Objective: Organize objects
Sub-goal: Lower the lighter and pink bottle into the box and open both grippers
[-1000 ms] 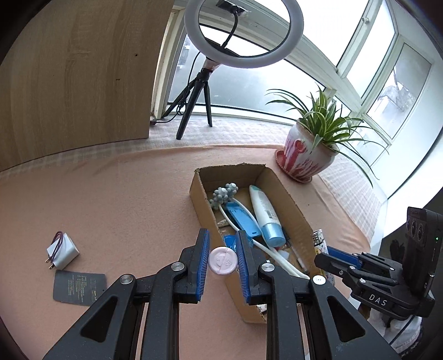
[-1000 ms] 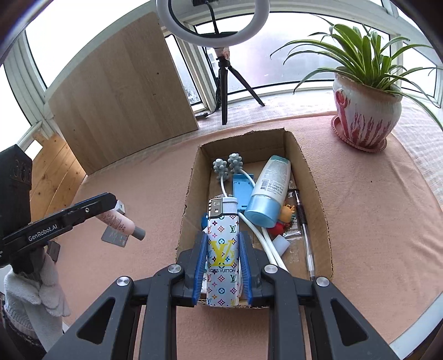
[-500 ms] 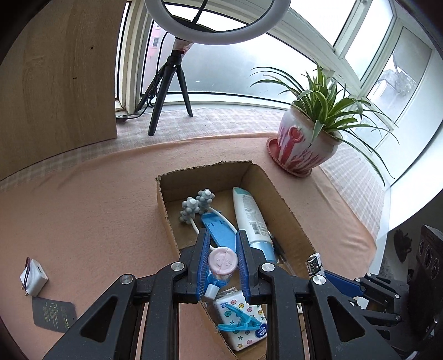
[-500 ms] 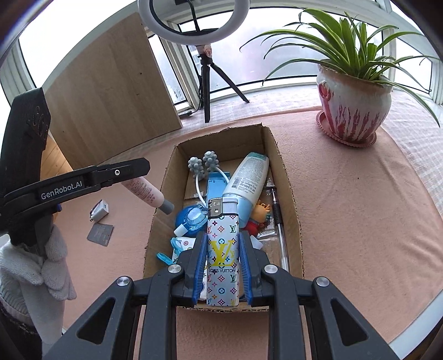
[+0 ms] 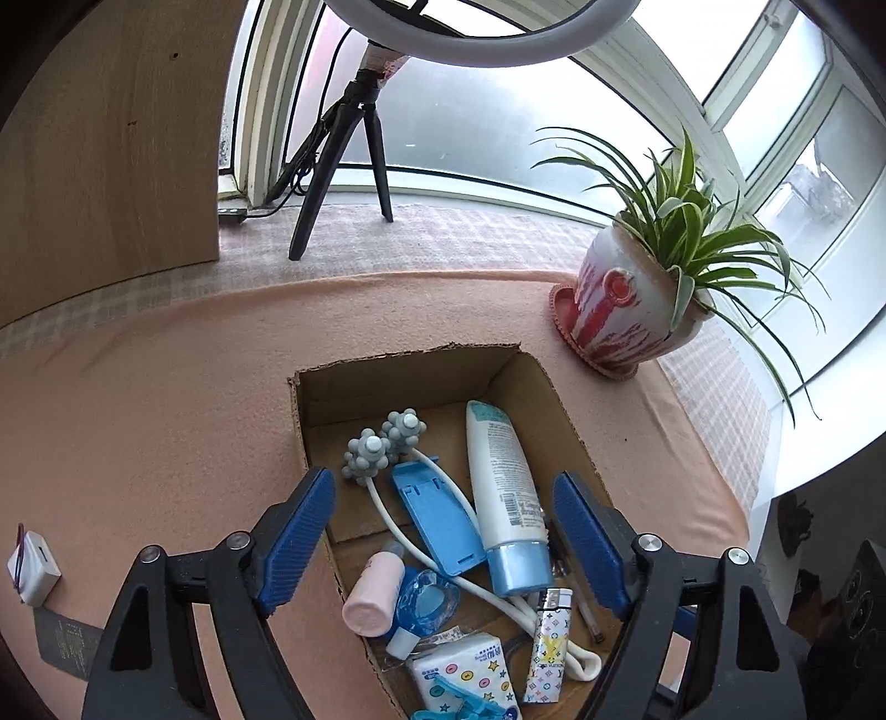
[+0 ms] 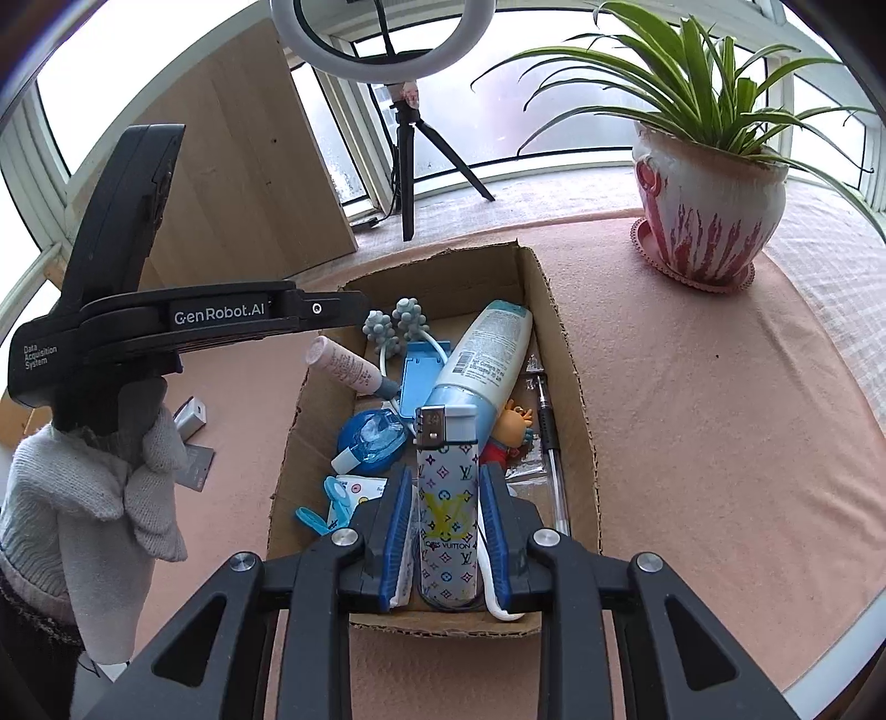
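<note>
Your right gripper [image 6: 446, 545] has the patterned lighter [image 6: 447, 498] between its blue pads, upright at the near end of the cardboard box [image 6: 576, 399]. The jaws are opening, and a thin gap shows on each side of the lighter, so the pads no longer press on it. Just past the fingertips lie a round blue dispenser [image 6: 372, 437] to the left, a small orange toy [image 6: 512, 429] to the right, and a black pen [image 6: 551, 443] along the right wall. Beyond the lighter's top the white and blue tube [image 6: 482, 360] slants toward the far end.

Your left gripper [image 5: 443, 531] is spreading wide over the same box, with nothing between its pads. The small pink bottle [image 5: 374, 590] is below the left finger, tilted against the left wall of the box with its round base toward you. Between the two fingers, farther on, are the blue plastic stand [image 5: 437, 515] and the grey knobbly massager [image 5: 385, 443].

Outside the box, left of your left finger, a white charger [image 5: 33, 567] lies on the pink cloth [image 5: 138, 415]. Your gloved hand [image 6: 99, 498] grips the left handle. Far off stand the potted plant [image 6: 709, 183] and the ring light [image 6: 382, 39].
</note>
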### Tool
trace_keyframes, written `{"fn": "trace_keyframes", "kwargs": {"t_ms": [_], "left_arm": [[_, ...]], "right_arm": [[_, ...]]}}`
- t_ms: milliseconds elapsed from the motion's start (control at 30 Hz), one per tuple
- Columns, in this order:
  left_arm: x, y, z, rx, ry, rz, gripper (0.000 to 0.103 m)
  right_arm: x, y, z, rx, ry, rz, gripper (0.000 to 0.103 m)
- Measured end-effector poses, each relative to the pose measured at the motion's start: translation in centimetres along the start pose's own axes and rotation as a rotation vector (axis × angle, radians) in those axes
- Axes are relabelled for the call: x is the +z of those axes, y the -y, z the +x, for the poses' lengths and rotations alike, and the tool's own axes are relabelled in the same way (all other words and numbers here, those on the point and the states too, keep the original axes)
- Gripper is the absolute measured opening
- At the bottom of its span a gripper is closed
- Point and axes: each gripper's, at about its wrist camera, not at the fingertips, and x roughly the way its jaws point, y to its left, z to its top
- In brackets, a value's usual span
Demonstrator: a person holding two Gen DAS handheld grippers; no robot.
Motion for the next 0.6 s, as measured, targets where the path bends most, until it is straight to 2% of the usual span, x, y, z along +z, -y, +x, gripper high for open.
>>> {"fn": "trace_keyframes", "kwargs": {"t_ms": [33, 100, 333, 600], "left_arm": [[0.2, 0.0, 0.0, 0.001, -0.001, 0.003, 0.084], [0.2, 0.0, 0.0, 0.016, -0.003, 0.020, 0.084], [-0.6, 0.2, -0.3, 0.029, -0.014, 0.055, 0.084], [-1.4, 0.0, -2.0, 0.084, 0.020, 0.078, 0.084]], "right_arm": [[0.1, 0.0, -0.1, -0.002, 0.003, -0.003, 0.049], [0.1, 0.0, -0.5, -0.011, 0.025, -0.004, 0.057], [0.4, 0.3, -0.6, -0.011, 0.036, 0.025, 0.061], [0.4, -0.4, -0.4, -0.011, 0.030, 0.020, 0.061]]}}
